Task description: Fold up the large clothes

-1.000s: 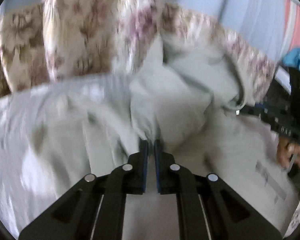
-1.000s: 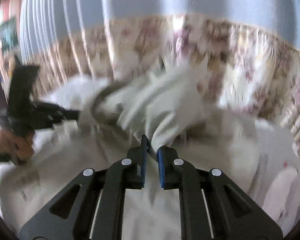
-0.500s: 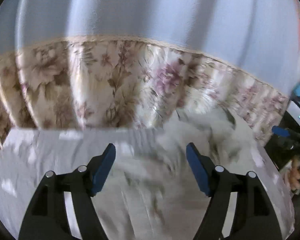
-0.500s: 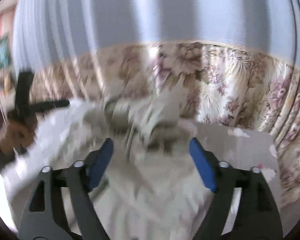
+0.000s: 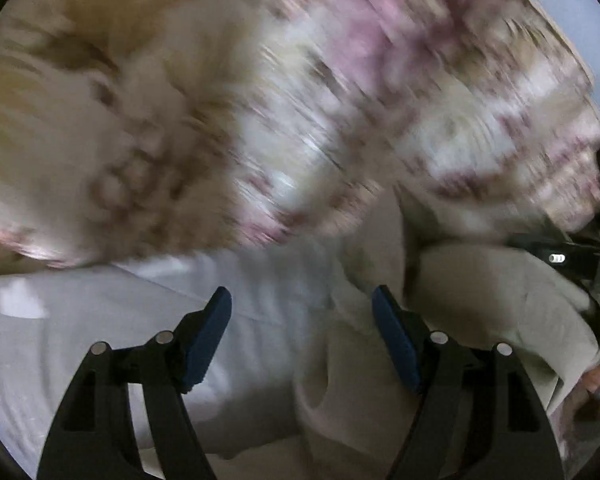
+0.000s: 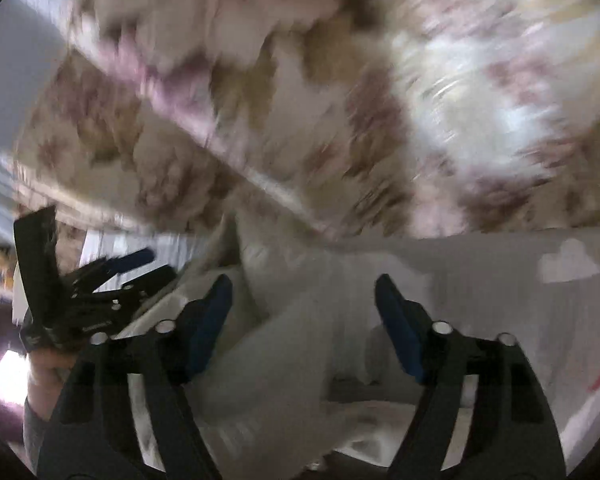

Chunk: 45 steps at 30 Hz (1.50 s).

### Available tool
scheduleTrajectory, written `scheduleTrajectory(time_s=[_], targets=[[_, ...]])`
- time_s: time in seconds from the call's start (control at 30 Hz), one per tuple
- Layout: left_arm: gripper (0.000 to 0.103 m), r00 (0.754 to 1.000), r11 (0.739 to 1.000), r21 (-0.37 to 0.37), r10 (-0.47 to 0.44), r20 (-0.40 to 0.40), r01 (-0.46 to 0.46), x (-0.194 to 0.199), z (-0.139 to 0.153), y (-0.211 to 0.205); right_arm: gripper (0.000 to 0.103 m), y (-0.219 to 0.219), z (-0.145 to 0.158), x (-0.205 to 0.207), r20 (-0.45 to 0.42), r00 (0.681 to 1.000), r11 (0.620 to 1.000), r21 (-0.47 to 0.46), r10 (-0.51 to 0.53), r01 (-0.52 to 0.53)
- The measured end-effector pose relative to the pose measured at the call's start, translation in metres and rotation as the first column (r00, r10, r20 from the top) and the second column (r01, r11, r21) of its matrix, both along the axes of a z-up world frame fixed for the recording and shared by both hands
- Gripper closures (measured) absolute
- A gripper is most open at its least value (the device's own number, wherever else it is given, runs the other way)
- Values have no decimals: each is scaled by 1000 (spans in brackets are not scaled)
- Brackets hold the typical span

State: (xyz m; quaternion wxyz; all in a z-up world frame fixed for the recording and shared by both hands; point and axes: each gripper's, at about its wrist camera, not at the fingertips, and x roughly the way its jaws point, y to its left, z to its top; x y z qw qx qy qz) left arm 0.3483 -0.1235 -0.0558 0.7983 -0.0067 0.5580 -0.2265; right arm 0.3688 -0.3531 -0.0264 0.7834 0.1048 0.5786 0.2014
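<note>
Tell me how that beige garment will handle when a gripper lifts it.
The garment lies in soft folds and rolls, so it will likely droop and sag from a single pinch. It looks thick, so probably heavyish for cloth. Both the left gripper and the right gripper are open.

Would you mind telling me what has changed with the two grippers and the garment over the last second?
Both grippers let go. A second ago the left gripper and right gripper each had their jaws pinched shut on the beige garment; now both stand wide open with nothing between them, and both cameras have swung, blurring the floral curtain. The garment still lies crumpled on the pale sheet.
</note>
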Motion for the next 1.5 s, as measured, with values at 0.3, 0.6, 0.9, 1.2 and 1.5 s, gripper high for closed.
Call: scheduleTrajectory(time_s=[0.3, 0.6, 0.9, 1.2, 1.5], targets=[[98, 992, 993, 6, -118, 54, 118, -31, 16, -20, 96, 13, 39, -32, 258, 966, 999, -49, 34, -22], [102, 925, 998, -65, 50, 377, -27, -60, 147, 5, 96, 12, 167, -88, 575, 817, 998, -65, 53, -20], [102, 883, 980, -185, 24, 469, 72, -227, 124, 62, 90, 19, 111, -262, 737, 594, 946, -270, 322, -178], [101, 947, 973, -210, -17, 322, 90, -359, 23, 112, 39, -36, -2, -380, 626, 701, 939, -259, 341, -225], [18, 898, 993, -89, 108, 426, -78, -327, 69, 97, 16, -56, 51, -356, 636, 769, 987, -151, 60, 48]])
